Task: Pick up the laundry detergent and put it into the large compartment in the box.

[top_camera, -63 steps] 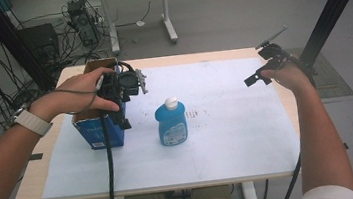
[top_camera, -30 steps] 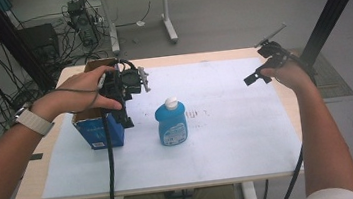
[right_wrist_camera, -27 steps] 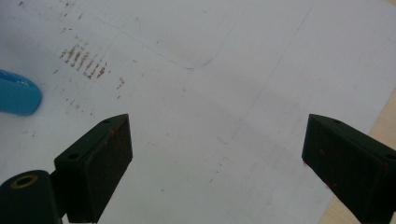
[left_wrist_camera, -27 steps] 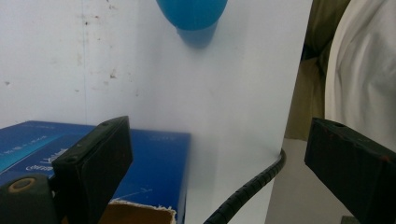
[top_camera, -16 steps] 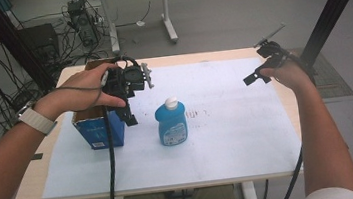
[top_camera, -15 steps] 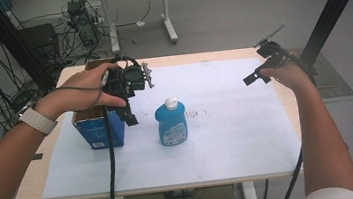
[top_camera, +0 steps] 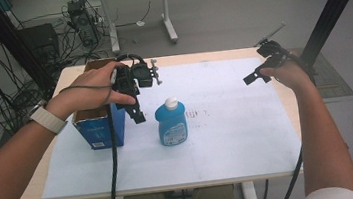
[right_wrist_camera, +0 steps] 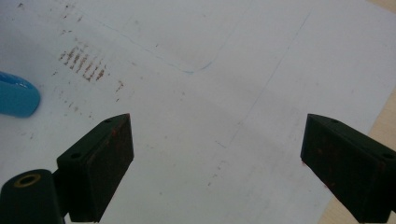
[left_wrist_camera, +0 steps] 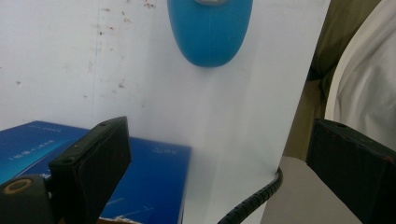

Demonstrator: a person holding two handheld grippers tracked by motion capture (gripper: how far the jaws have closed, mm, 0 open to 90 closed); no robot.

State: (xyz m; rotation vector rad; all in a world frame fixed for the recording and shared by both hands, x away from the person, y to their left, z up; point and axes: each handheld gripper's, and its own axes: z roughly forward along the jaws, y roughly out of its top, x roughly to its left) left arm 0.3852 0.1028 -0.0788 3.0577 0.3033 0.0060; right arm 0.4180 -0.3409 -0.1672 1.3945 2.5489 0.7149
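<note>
While my left gripper (top_camera: 137,115) is hanging wide open with nothing in it, above the blue box (top_camera: 98,130), I am aiming at the blue bottle (top_camera: 171,123) standing just beside. I should go slowly. My right gripper (top_camera: 257,75) is open too.

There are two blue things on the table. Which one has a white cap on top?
The blue bottle standing in the middle of the white sheet. Its white cap sets it apart from the blue box, which has an open top and sits under the left gripper.

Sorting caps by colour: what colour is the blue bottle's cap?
White, on the blue plastic bottle; clearest in the high view.
</note>
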